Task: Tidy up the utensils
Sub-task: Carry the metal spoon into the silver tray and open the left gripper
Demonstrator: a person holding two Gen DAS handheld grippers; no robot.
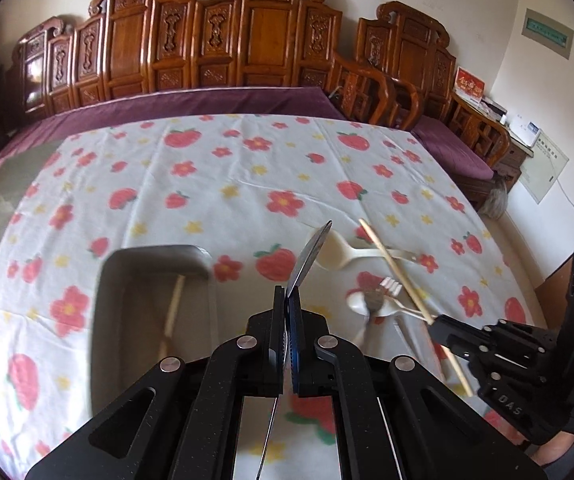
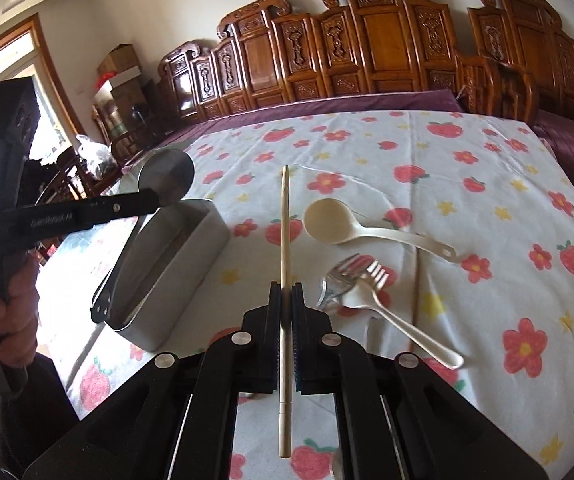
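Steel spoon [image 1: 314, 254] sits clamped in your left gripper [image 1: 287, 300] at frame centre, beside the metal box [image 1: 151, 300] (one chopstick inside), while your right gripper [image 2: 286, 294] pinches a wooden chopstick [image 2: 285, 240].

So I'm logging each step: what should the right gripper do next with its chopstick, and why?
Probably carry the chopstick, clamped in the right gripper, left over the metal tray and drop it: one chopstick already lies inside.

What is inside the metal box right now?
Inside the metal box, one chopstick leans along the floor. The left gripper covers the near end, so anything there is hidden.
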